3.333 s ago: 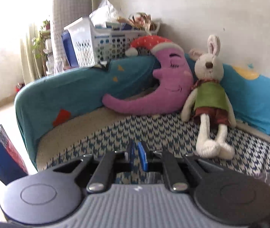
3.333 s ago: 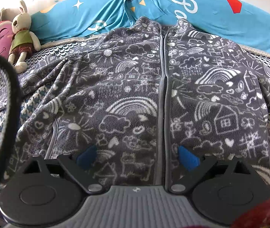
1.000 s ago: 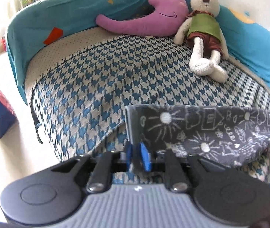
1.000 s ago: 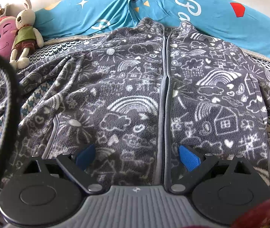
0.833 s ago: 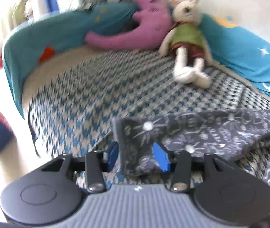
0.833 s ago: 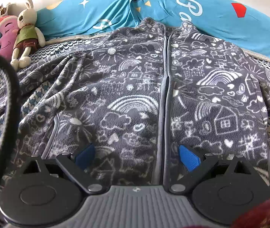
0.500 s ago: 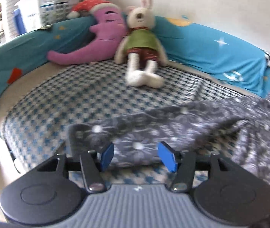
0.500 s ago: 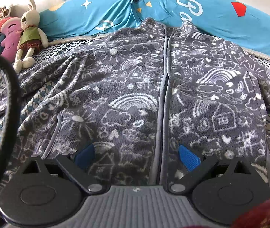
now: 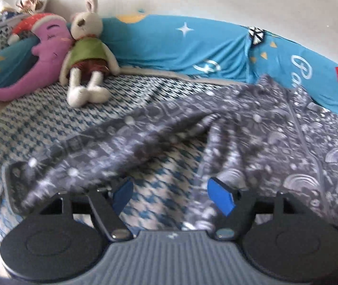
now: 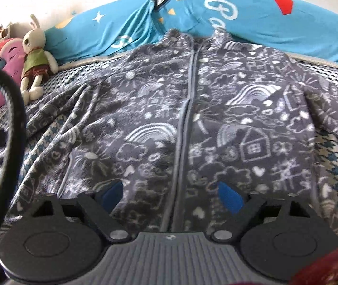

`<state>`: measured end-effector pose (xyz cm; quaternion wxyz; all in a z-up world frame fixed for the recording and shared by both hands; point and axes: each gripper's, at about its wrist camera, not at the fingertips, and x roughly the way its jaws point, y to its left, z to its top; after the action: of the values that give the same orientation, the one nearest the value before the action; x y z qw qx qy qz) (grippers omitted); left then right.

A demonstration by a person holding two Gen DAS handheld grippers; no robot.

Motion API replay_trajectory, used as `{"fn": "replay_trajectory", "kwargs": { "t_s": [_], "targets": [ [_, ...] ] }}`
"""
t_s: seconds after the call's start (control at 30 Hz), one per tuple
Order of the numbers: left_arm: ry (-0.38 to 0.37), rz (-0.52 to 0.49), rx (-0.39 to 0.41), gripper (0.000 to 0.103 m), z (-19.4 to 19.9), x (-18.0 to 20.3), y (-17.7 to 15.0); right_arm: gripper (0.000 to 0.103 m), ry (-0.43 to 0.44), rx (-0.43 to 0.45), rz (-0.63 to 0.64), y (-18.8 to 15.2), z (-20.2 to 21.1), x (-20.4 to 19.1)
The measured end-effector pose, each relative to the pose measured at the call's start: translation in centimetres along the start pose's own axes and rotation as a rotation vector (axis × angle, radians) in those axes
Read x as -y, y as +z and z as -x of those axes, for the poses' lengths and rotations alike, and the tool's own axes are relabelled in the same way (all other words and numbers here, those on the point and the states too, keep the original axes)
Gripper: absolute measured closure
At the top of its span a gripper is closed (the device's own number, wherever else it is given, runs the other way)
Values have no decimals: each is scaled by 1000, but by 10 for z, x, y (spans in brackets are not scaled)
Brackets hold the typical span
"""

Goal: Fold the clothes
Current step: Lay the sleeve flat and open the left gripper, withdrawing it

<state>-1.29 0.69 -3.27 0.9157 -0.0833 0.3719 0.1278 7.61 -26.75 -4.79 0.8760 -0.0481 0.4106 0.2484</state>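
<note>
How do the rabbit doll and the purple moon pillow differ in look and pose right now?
The rabbit doll is cream, wears a green top with reddish shorts, and sits upright with its legs stretched out; the purple moon pillow is a curved crescent with a red cap and closed eyes, lying slumped. The rabbit leans against the pillow's face. Both rest against the blue bumper on the bed.

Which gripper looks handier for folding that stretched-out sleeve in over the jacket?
Probably the left gripper: it is open right beside the sleeve. The right gripper, also open, hangs over the jacket front by the zip.
</note>
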Motion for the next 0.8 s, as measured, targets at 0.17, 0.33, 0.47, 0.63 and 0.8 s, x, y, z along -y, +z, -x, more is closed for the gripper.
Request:
{"fn": "replay_trajectory", "kwargs": {
  "t_s": [0.17,0.33,0.47,0.63,0.8],
  "targets": [
    [-43,5,-33,28,2,24,-16,44,7,13,-22,1,7,12],
    [-87,10,-64,27,4,52,-28,59,20,13,-55,0,13,28],
    [-104,-14,-76,27,7,71,-34,63,10,20,-59,-2,18,37],
    [-118,-38,-98,25,9,91,-41,64,1,-7,-77,-6,18,51],
    [-94,-70,-125,20,3,101,-56,67,16,-11,-61,-12,22,60]
  ]
}}
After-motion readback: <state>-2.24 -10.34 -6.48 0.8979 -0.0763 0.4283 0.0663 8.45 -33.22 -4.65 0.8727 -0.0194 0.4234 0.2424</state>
